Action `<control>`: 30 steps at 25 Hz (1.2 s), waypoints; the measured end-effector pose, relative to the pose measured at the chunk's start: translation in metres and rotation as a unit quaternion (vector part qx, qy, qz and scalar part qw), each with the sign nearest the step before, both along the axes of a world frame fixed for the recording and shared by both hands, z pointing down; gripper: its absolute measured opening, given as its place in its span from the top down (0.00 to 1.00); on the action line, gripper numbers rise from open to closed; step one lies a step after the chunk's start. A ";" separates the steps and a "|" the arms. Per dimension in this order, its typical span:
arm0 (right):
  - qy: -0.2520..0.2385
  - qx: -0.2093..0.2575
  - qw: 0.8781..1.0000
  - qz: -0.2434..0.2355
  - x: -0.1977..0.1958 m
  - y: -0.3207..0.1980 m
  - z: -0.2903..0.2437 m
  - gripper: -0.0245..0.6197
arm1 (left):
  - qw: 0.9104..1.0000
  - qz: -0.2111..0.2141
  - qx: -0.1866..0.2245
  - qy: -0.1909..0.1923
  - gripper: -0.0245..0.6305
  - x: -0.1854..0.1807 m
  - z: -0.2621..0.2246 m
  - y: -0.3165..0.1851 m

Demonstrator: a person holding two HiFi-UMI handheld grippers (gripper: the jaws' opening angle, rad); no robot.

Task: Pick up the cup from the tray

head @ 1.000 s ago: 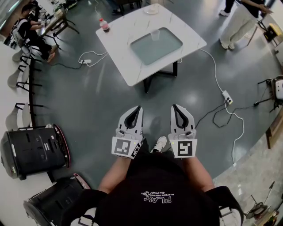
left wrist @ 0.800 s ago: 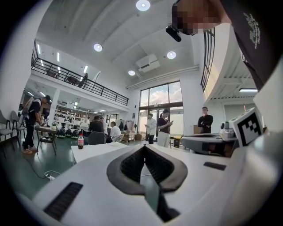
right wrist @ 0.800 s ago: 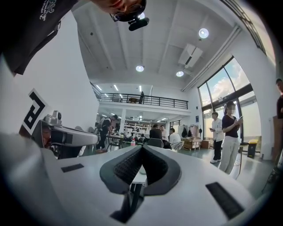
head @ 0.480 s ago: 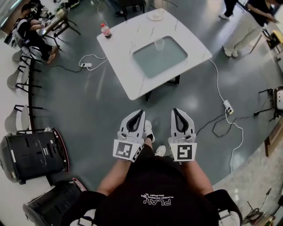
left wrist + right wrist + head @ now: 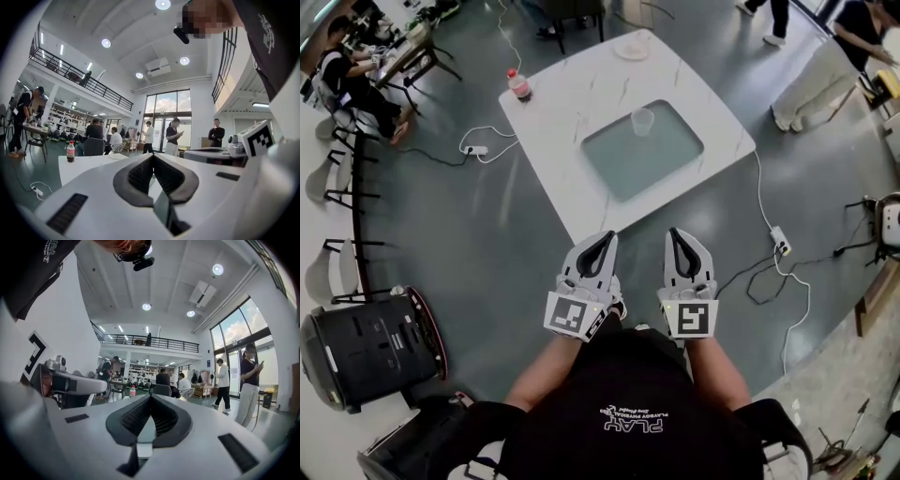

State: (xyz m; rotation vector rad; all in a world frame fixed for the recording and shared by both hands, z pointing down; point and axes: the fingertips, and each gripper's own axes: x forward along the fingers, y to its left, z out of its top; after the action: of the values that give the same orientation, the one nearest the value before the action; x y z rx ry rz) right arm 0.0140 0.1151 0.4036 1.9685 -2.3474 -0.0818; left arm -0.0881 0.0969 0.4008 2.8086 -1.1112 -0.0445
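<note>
**Plastic cup untouched: approach only**

Finds the clear cup [image 5: 643, 120] upright on the grey-green tray [image 5: 623, 169], set into the middle of the white marble-look table [image 5: 572, 122]; puts the cup a little beyond the table's centre, alone on that tray. Holds the left gripper [image 5: 603, 237] and the right gripper [image 5: 677, 234] side by side and level, just short of the table's near corner and well apart from the cup; shows both pairs of tongs clenched tip to tip, with nothing between them in either gripper view. Notes a small bottle [image 5: 518, 84] at the table's left corner and a plate [image 5: 630, 49] at the table's far corner; treats neither as part of the job.

Judges nothing of the task itself done: no reach over the table, no spread jaws, no contact with the cup. Leaves, by that judgement, all the real work: bringing one gripper over the table to the cup; spreading its tongs; closing on the cup's wall; lifting clear of the tray. Calls, most likely, for a gentle squeeze, given thin and probably yielding plastic.
</note>
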 end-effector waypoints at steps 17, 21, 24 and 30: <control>0.006 -0.003 1.000 0.021 0.010 -0.083 -0.012 0.96 | 0.998 0.019 0.049 -0.039 0.95 0.011 -0.011 -0.084; -0.003 -0.007 1.000 0.016 0.019 -0.102 -0.007 0.96 | 0.998 0.019 0.041 -0.036 0.95 0.026 -0.009 -0.094; -0.008 -0.005 1.000 0.003 0.031 -0.121 -0.005 0.96 | 0.998 0.012 0.031 -0.044 0.95 0.038 -0.003 -0.108; -0.009 -0.010 1.000 -0.015 0.055 -0.163 0.003 0.96 | 0.999 -0.005 0.016 -0.042 0.95 0.063 0.007 -0.145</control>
State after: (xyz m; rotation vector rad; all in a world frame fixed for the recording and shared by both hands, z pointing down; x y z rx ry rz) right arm 0.0689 -0.0476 0.4065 1.9339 -2.3802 -0.0425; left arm -0.0254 -0.0478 0.4082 2.8589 -1.1513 0.0559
